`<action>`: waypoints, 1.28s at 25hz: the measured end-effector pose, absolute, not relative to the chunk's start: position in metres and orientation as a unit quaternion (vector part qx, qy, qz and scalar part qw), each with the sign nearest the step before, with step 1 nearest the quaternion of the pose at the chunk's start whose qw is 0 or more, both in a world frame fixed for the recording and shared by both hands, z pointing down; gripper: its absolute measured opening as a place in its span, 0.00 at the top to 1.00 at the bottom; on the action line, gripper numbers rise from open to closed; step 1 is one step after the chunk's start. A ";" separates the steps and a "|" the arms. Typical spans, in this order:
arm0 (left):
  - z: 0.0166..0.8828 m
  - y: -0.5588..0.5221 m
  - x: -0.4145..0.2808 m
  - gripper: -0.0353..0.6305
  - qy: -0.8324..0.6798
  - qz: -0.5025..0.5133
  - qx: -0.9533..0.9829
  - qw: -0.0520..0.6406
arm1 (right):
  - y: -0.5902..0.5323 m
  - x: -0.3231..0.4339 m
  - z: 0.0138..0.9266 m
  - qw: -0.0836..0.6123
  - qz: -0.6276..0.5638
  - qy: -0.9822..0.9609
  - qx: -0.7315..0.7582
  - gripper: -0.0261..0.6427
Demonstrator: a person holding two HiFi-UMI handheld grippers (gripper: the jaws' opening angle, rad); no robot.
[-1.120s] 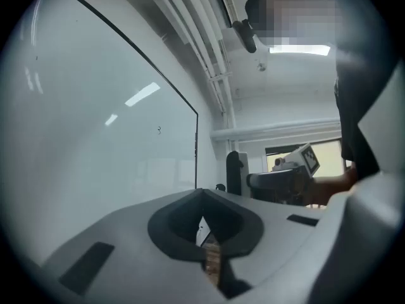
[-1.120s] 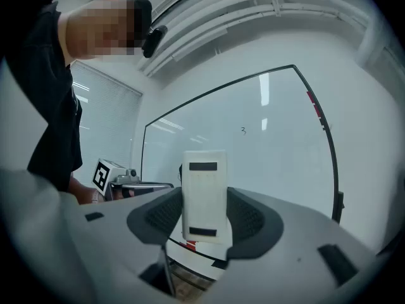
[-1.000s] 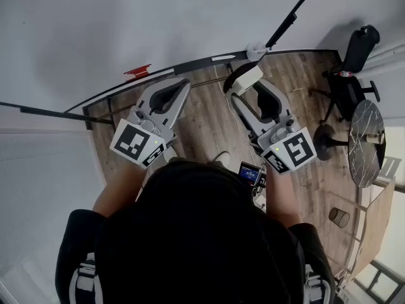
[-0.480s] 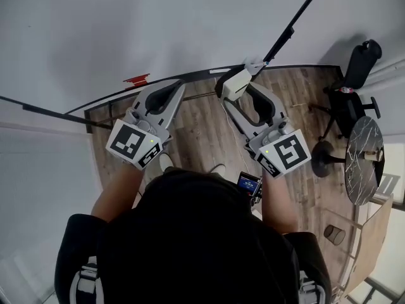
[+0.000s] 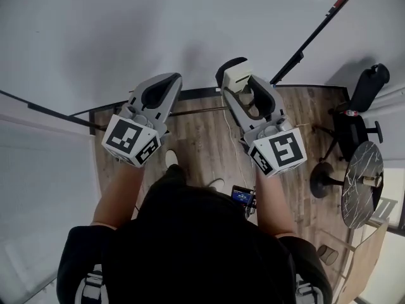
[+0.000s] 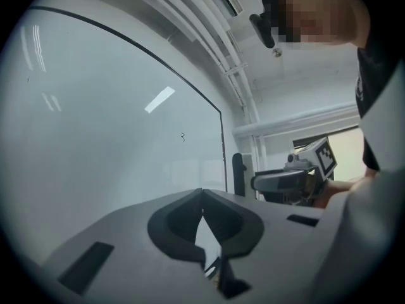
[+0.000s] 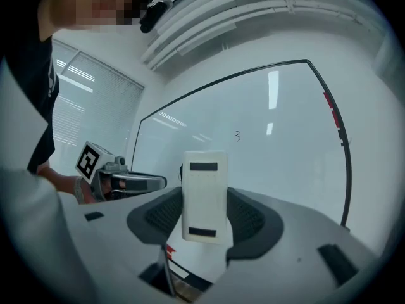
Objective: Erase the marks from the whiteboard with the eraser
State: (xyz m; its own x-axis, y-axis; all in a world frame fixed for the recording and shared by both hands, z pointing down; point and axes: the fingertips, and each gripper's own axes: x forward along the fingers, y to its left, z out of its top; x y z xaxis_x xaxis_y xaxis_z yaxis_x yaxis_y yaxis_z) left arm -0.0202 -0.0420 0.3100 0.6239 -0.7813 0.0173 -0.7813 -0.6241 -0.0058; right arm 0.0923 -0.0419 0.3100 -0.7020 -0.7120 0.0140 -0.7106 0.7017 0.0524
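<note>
A large whiteboard (image 5: 158, 30) fills the upper part of the head view. One small dark mark (image 7: 238, 135) shows on it above the eraser in the right gripper view, and the same mark (image 6: 183, 137) appears in the left gripper view. My right gripper (image 5: 235, 81) is shut on the white eraser (image 7: 204, 195), which stands upright between the jaws and is raised in front of the board's lower part. My left gripper (image 5: 166, 82) is shut with nothing in it and points at the board to the left of the eraser.
The board's black frame and bottom rail (image 5: 196, 94) run just under both grippers. Wooden floor (image 5: 202, 151) lies below. An office chair (image 5: 364, 103) and a round dark table (image 5: 361, 176) stand at the right. A red marker (image 7: 331, 116) is clipped on the board's right edge.
Both grippers have risen from the bottom rail up in front of the board, the eraser still held. The red item on the tray has left the head view.
</note>
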 end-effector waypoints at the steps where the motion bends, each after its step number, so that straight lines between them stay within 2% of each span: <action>1: 0.307 -0.054 -0.029 0.94 -0.433 0.009 0.901 -0.001 | -0.056 0.087 0.306 0.017 -0.027 -0.918 0.396 0.63; 10: 0.282 -0.137 -0.083 0.94 -0.363 -0.009 0.931 -0.023 | -0.164 0.026 0.243 0.034 -0.074 -0.865 0.495 0.63; 16: 0.268 -0.160 -0.081 0.94 -0.314 -0.020 0.949 -0.020 | -0.209 0.010 0.193 0.034 -0.107 -0.833 0.542 0.63; 22: 0.273 -0.173 -0.074 0.94 -0.316 -0.023 0.948 -0.022 | -0.221 0.012 0.191 0.026 -0.104 -0.837 0.537 0.63; 25: 0.281 -0.182 -0.076 0.94 -0.331 -0.025 0.943 -0.023 | -0.230 0.023 0.194 0.027 -0.114 -0.826 0.552 0.63; 32: 0.268 -0.185 -0.048 0.94 -0.367 -0.019 0.930 -0.030 | -0.246 0.102 0.182 -0.003 -0.093 -0.818 0.567 0.63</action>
State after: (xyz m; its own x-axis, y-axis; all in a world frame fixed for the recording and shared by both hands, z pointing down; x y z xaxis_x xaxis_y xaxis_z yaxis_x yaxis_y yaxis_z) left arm -0.0479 -0.1853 0.2682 0.7304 -0.6807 -0.0566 -0.6829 -0.7293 -0.0420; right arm 0.1021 -0.2462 0.1816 -0.3567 -0.9277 -0.1103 -0.9287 0.3393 0.1499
